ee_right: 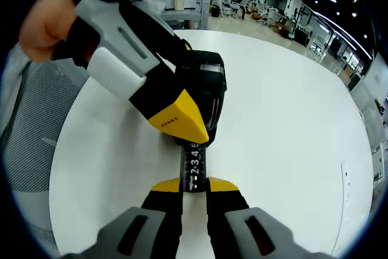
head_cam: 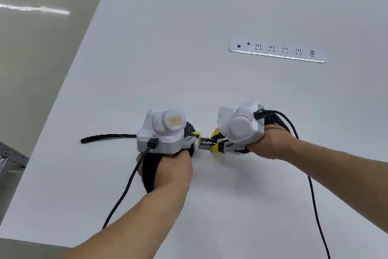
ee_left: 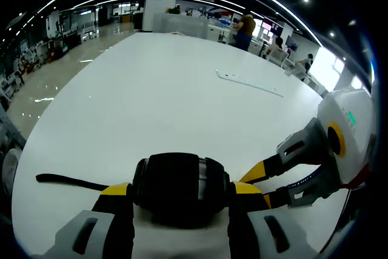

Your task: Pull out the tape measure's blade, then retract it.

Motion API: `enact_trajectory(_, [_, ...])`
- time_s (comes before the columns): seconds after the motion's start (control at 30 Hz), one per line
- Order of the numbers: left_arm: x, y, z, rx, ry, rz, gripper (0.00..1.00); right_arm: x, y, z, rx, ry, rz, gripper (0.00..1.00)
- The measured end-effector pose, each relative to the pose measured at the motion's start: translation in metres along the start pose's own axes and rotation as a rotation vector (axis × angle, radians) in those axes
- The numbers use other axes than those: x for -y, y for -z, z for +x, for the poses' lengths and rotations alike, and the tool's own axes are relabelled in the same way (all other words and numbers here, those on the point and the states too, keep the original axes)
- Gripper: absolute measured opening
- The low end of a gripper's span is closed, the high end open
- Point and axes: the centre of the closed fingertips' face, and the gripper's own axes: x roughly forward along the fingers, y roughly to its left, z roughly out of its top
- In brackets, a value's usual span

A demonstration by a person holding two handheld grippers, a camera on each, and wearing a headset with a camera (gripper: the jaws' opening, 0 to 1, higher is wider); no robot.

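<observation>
Status: early in the pull. The left gripper (ee_left: 180, 193) has its jaws closed partway around the black tape measure (ee_right: 203, 95) case, one yellow tip on each side, pinning it to the white table (head_cam: 182, 40) near the near edge, about mid-width. The right gripper (ee_right: 194, 185) has its jaws pinched nearly together on the blade (ee_right: 194, 162), right at the case mouth. Only a short stretch is out, with low numbers readable on it, so I'd say most of the extension and the whole retract are left. The blade's end hook is buried between the right jaws, and I can't make out a lock or brake button. From the head view the gripper bodies cover most of the case. The strap (head_cam: 106, 137) trails left. The power strip (head_cam: 276, 50) lies far right, well apart.
</observation>
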Motion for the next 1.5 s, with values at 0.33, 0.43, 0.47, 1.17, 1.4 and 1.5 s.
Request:
enact_trajectory(0.33, [0.000,0.000,0.000,-0.001,0.001,0.004,0.59,0.000,-0.003,0.002,0.001,-0.001,0.003,0.14])
enact_trajectory(0.43, [0.000,-0.001,0.000,0.007,-0.001,0.007,0.59,0.000,-0.005,0.003,0.001,-0.002,0.003,0.14])
enact_trajectory(0.47, [0.000,-0.001,0.000,0.008,-0.001,0.007,0.59,0.000,-0.005,0.003,0.001,-0.002,0.003,0.14])
enact_trajectory(1.17, [0.000,-0.001,0.000,0.010,0.002,0.009,0.58,0.000,-0.017,0.010,0.013,-0.003,0.009,0.14])
enact_trajectory(1.4, [0.000,0.000,0.000,0.010,0.002,0.010,0.58,0.001,-0.018,0.011,0.015,-0.003,0.014,0.14])
enact_trajectory(1.5, [0.000,0.000,0.000,0.012,0.002,0.011,0.58,0.001,-0.019,0.012,0.020,-0.002,0.019,0.14])
